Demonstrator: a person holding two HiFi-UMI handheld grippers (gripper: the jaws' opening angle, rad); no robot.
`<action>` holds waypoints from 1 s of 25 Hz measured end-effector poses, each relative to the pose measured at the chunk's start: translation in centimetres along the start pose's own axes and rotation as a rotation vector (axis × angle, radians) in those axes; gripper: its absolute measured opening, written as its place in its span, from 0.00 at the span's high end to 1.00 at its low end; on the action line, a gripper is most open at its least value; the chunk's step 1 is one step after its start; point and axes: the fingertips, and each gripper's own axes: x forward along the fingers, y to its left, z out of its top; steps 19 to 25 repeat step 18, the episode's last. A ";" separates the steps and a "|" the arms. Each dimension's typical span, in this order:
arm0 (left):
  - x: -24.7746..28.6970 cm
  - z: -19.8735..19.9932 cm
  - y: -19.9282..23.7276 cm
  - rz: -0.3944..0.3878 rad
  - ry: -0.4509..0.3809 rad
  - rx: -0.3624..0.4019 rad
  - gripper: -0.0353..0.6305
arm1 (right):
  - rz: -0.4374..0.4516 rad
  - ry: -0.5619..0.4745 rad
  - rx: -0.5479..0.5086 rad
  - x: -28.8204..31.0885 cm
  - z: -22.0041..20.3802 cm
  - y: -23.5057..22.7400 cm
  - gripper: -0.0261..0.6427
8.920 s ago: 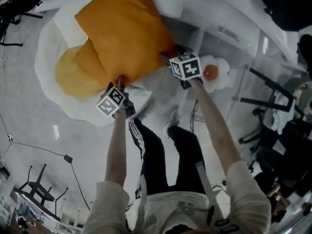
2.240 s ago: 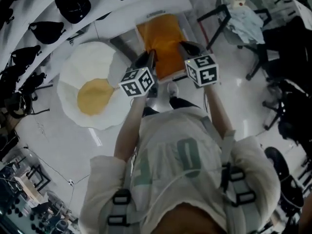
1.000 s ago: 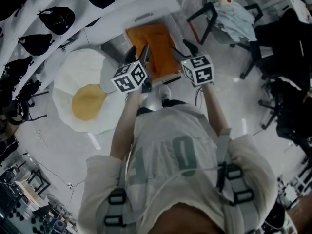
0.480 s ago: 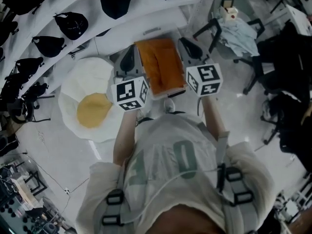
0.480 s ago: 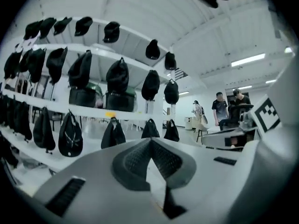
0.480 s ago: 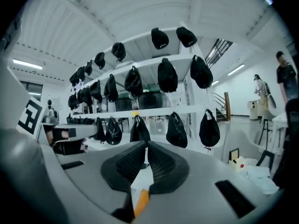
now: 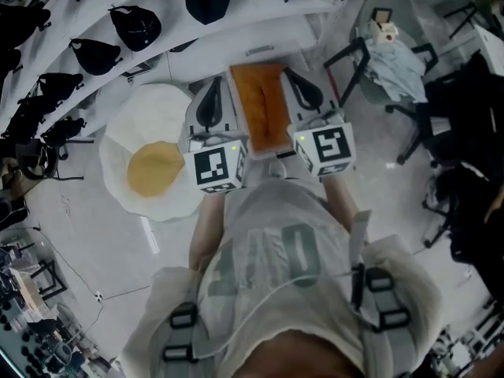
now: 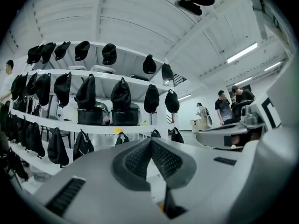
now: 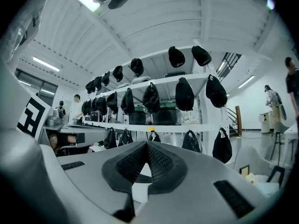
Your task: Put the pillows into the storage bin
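Observation:
The orange pillow lies inside the white storage bin on the floor ahead of me. A fried-egg-shaped pillow, white with a yellow yolk, lies flat on the floor to the bin's left. My left gripper hovers over the bin's left edge, shut and empty. Above the right edge my right gripper is shut too; its jaws have just been closing with nothing between them. In the left gripper view the pads meet, as do the pads in the right gripper view. Both grippers point level at the shelves.
White shelves hung with black bags stand behind the bin and show as bags and bags in the gripper views. A chair with a cloth on it stands at the right. People stand in the background.
Both grippers have let go of the orange pillow, risen off it and shut. The pillow stays in the bin. The egg pillow has not moved.

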 end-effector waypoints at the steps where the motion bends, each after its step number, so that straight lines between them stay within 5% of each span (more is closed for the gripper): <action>1: -0.2 0.3 0.0 0.003 -0.009 0.002 0.94 | 0.009 0.003 -0.005 -0.1 0.1 0.3 0.95; 25: -1.6 1.8 0.1 0.050 -0.046 -0.013 0.94 | 0.014 -0.029 -0.028 -1.2 1.0 -0.2 0.95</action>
